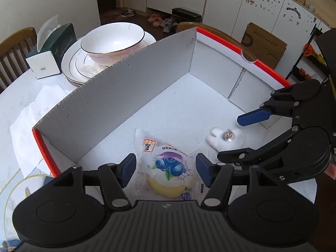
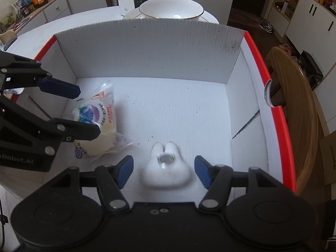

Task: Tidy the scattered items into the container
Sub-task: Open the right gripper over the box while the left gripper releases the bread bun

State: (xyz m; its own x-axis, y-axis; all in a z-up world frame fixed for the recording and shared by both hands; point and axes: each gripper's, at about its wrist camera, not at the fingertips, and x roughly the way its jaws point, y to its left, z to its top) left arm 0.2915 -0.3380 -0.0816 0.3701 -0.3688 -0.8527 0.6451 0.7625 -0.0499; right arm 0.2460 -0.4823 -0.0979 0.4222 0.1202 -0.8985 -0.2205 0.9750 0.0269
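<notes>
A white cardboard box [image 1: 126,88] [image 2: 147,50] with red edges holds both items. A clear snack packet [image 1: 166,168] [image 2: 98,115] printed with blueberries lies on the box floor. My left gripper [image 1: 166,168] [image 2: 88,112] stands open over it, its blue pads apart from the wrapper on both sides. A white bunny-shaped toy [image 2: 166,168] [image 1: 226,136] with a shiny clear piece on top lies on the floor further right, blurred in the right wrist view. My right gripper [image 2: 163,171] [image 1: 229,137] is open around it, with its pads clear of it.
Behind the box's tall back wall a white bowl [image 1: 113,40] [image 2: 172,8] sits on stacked plates, beside a green tissue box [image 1: 52,48]. A wooden chair back [image 2: 294,105] curves close to the box's right side. A brown carton [image 1: 264,42] stands on the floor beyond.
</notes>
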